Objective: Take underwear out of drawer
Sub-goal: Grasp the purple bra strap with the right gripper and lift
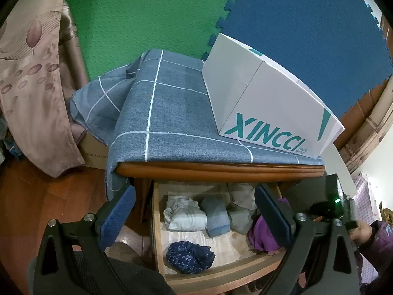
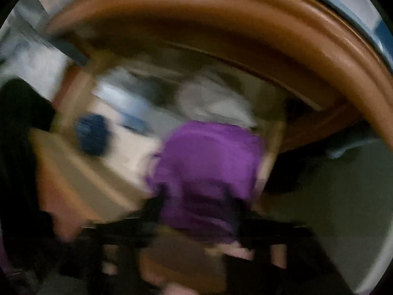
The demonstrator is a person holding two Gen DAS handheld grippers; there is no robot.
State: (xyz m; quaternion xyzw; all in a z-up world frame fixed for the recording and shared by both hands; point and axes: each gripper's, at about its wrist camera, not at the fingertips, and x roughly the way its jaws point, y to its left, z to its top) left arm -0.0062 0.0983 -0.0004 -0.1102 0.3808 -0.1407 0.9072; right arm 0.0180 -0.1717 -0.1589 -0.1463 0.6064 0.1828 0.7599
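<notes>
The wooden drawer [image 1: 221, 271] stands pulled out under the cabinet top. It holds a white folded piece [image 1: 181, 213], a light blue roll [image 1: 217, 217], a grey piece [image 1: 240, 217], a navy floral piece [image 1: 188, 257] and purple underwear [image 1: 260, 236] at its right side. My left gripper [image 1: 195, 189] hovers open in front of the drawer, nothing between its blue pads [image 1: 118, 213]. The right wrist view is badly blurred. In it the purple underwear [image 2: 206, 167] fills the space between my right gripper's [image 2: 199, 204] dark fingers. Whether the pads press on the cloth does not show.
A white XINCCI shoe box [image 1: 270, 103] lies on the blue checked cloth [image 1: 167, 113] that covers the cabinet top. A beige curtain [image 1: 32, 86] hangs at left. Green and blue foam mats [image 1: 147, 12] line the wall. A person's hand [image 1: 363, 231] is at the right edge.
</notes>
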